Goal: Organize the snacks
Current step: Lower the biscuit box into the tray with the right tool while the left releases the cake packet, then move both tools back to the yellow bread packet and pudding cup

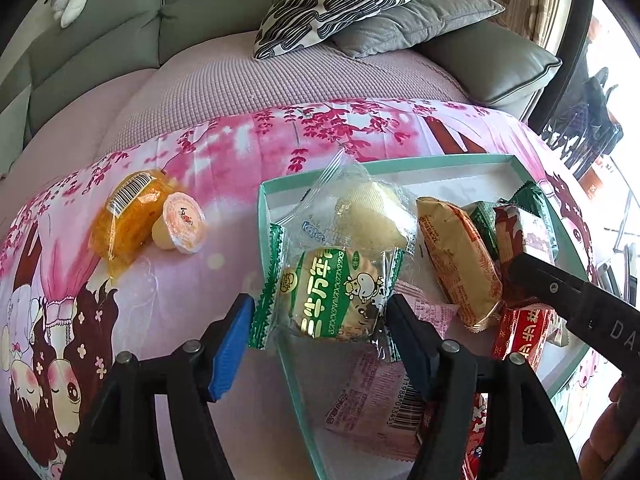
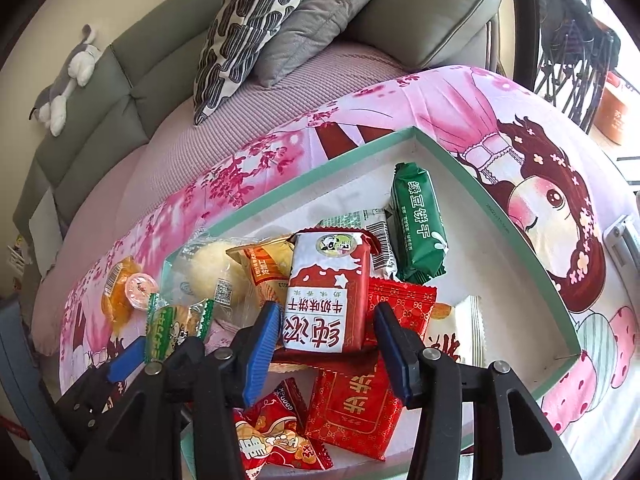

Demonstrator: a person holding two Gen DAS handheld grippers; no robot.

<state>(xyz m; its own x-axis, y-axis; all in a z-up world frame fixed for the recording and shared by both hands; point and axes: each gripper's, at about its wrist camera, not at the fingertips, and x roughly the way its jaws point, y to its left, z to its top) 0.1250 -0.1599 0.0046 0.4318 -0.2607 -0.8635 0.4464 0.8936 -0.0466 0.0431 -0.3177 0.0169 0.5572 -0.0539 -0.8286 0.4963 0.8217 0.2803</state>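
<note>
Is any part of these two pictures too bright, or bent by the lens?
Left wrist view: the window area at the right edge is blown out white, and glare lies on the clear wrapper. Right wrist view: the box rim bows strongly, so fisheye distortion is heavy; the centre is sharp and evenly lit.

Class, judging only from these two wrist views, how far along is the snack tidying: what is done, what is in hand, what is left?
Done: most packets, such as the green biscuit pack, lie inside the box. In hand: the left gripper is open around the green-edged biscuit packet at the box's rim; the right gripper brackets the red-and-white milk biscuit pack. Left: the orange packet and jelly cup on the cloth.
</note>
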